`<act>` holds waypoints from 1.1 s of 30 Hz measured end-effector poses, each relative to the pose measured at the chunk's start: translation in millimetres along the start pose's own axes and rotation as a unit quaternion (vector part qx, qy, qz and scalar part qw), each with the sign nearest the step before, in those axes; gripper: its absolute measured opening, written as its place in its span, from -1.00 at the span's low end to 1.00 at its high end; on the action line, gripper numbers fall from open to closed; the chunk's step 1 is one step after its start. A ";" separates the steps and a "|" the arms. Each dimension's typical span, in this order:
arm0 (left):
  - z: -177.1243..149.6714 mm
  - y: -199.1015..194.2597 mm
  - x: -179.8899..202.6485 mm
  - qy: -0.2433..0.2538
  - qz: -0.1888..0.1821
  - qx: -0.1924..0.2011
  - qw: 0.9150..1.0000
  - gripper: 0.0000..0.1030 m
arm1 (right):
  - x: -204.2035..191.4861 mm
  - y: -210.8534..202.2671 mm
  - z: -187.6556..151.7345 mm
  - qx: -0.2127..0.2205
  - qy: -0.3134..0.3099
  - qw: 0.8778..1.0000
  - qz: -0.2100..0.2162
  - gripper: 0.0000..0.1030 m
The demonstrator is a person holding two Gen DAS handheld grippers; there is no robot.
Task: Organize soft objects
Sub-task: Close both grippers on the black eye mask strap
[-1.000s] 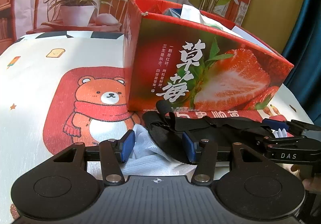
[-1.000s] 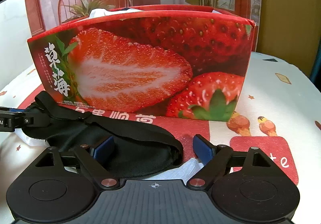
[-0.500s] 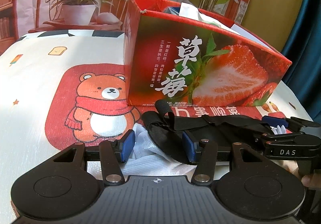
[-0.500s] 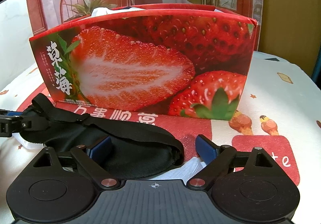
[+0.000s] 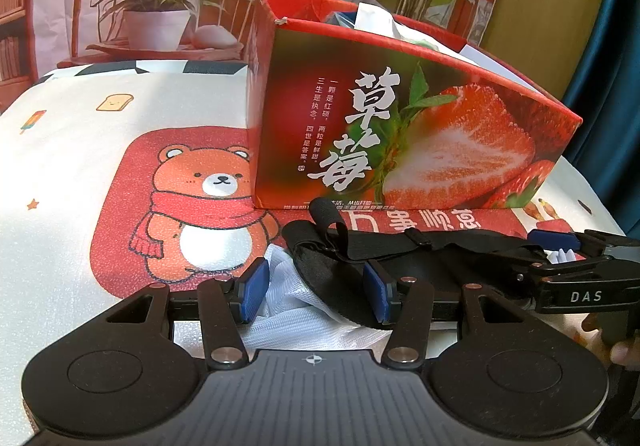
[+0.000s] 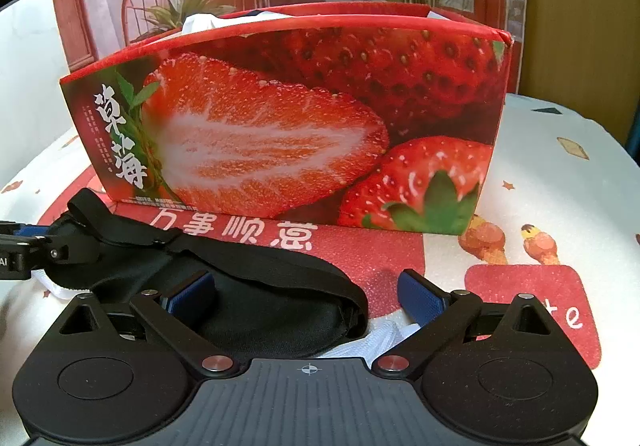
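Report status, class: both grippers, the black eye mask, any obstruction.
Left gripper astride eye mask end and white mesh cloth, grip unclear. Right gripper just opening, mask between, unpressed. Strawberry box right behind, already holding items.

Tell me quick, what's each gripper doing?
Left gripper: closed on eye mask and mesh cloth.
Right gripper: open, just widened, mask between, unpressed.

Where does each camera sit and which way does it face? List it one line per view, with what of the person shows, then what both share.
Left wrist: on the left gripper, angled down across the table at the strawberry box; its pads straddle the black eye mask and white cloth. The right gripper and fingertips show at right.
Right wrist: on the right gripper, jaws just opened wide, facing the box's long side over the mask; the left gripper shows at left.
Shared: box, mask, cloth, patterned tablecloth.
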State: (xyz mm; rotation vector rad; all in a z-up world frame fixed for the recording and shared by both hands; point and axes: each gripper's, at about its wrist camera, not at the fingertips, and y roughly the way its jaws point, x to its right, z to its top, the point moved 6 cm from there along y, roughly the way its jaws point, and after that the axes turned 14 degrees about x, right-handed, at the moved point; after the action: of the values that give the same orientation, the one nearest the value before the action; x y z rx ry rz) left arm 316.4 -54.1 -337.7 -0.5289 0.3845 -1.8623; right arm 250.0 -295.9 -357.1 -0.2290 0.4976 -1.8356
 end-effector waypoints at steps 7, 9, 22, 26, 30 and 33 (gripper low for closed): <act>-0.4 -0.2 0.4 0.003 0.002 0.000 1.000 0.07 | 6.2 -13.4 5.3 -0.009 0.021 1.000 0.000 0.83; -0.4 -0.3 1.0 0.004 0.002 0.000 1.000 0.07 | 7.4 -18.1 7.2 -0.008 0.030 1.000 0.003 0.83; -0.5 -1.2 0.1 0.006 0.003 0.001 1.000 0.07 | 2.3 -22.6 1.7 -0.026 0.074 0.997 0.017 0.60; -0.1 -1.2 0.6 0.007 0.004 0.001 1.000 0.07 | 1.0 -17.2 7.2 -0.025 0.088 0.996 0.024 0.38; 0.5 -1.3 0.8 0.006 0.002 0.000 1.000 0.07 | 3.9 -15.7 13.9 -0.014 0.092 0.996 0.015 0.04; 2.9 -1.3 -1.8 -0.005 -0.003 -0.003 1.000 0.06 | 9.5 -18.4 20.5 0.003 0.093 0.996 0.009 -0.32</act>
State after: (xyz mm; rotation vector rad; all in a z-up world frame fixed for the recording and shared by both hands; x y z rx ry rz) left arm 317.4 -52.0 -334.9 -0.5430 0.3831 -1.8640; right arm 239.4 -304.9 -331.5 -0.0481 0.6208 -1.8506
